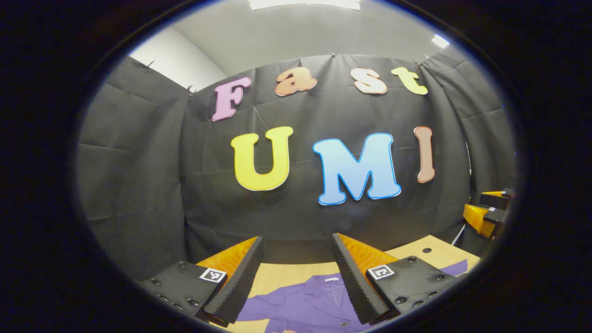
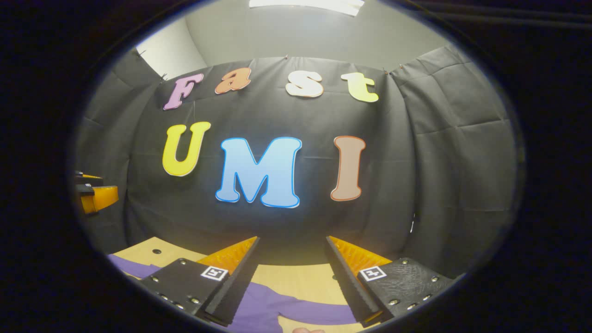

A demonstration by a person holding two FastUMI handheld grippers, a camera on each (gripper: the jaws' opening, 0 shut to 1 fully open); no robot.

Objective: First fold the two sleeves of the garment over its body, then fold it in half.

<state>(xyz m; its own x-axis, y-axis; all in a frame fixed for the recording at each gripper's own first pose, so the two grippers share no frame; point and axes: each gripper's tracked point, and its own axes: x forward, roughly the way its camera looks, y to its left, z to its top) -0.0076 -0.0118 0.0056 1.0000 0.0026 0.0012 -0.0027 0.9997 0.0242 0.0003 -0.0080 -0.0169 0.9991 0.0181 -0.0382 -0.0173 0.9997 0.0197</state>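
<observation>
While both hand-held grippers gape, the left view catches the purple garment's collar (buttoned).

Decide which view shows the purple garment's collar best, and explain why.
The left gripper view: the purple garment's collar and front lie spread on the wooden table between that gripper's open fingers. The right gripper view shows purple cloth stretched across the table, likely a sleeve, with no collar.

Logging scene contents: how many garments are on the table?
1: a purple garment lies flat on the wooden table below both open grippers; its lower part is out of frame.
</observation>
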